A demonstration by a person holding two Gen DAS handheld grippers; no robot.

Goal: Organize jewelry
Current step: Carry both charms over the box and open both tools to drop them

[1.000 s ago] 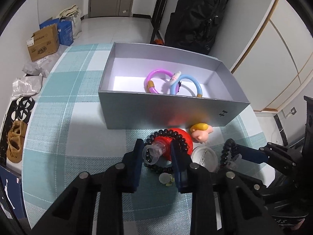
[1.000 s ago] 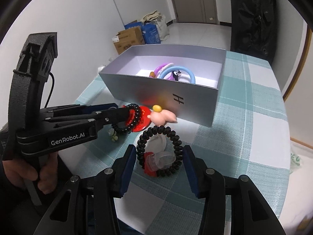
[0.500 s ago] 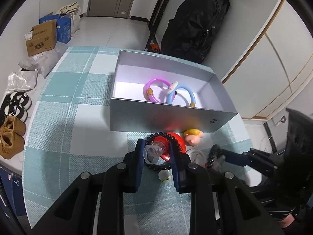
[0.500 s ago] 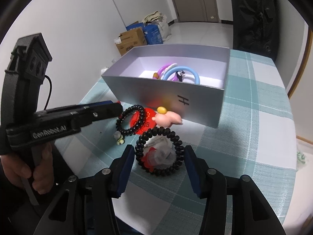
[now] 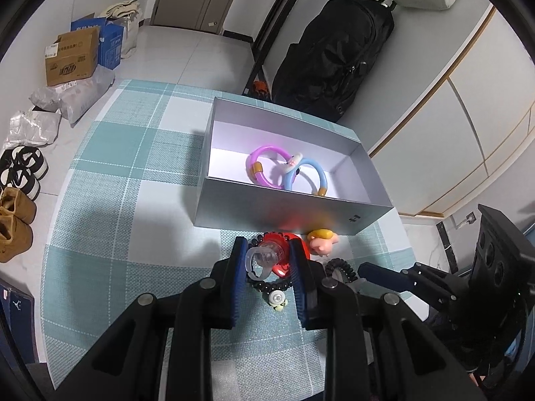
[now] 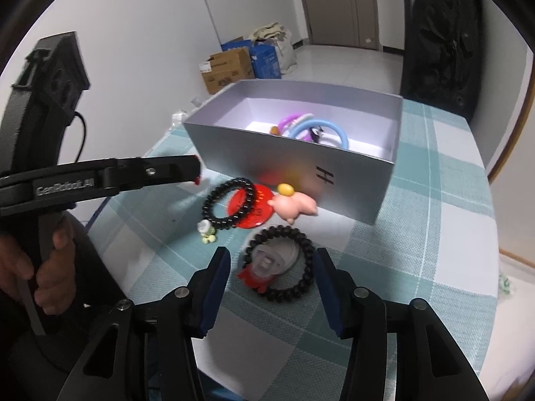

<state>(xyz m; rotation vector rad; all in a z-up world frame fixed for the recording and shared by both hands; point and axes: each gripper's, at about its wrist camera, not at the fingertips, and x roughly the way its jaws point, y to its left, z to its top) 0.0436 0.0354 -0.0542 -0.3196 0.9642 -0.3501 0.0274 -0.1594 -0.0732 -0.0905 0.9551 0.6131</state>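
My left gripper (image 5: 266, 259) is shut on a clear ring with a red top (image 5: 267, 255) and holds it above the table, in front of the grey box (image 5: 287, 210). The box holds a purple bangle (image 5: 264, 167) and a blue bangle (image 5: 309, 177). On the checked cloth lie a black bead bracelet with a small charm (image 6: 229, 204), a red disc (image 6: 250, 209) and a pink pig figure (image 6: 294, 204). My right gripper (image 6: 272, 275) is open, its fingers on either side of a black coil bracelet (image 6: 281, 274) that lies around a clear and red ring (image 6: 271, 262).
The round table's edge (image 6: 495, 300) runs close on the right of the right wrist view. Cardboard boxes (image 5: 72, 56), bags and shoes (image 5: 20, 173) sit on the floor to the left. A black backpack (image 5: 334, 56) hangs behind the box.
My left gripper has risen and pulled back, lifting the clear ring off the red disc and the bead bracelet. My right gripper has stayed open around the coil bracelet.
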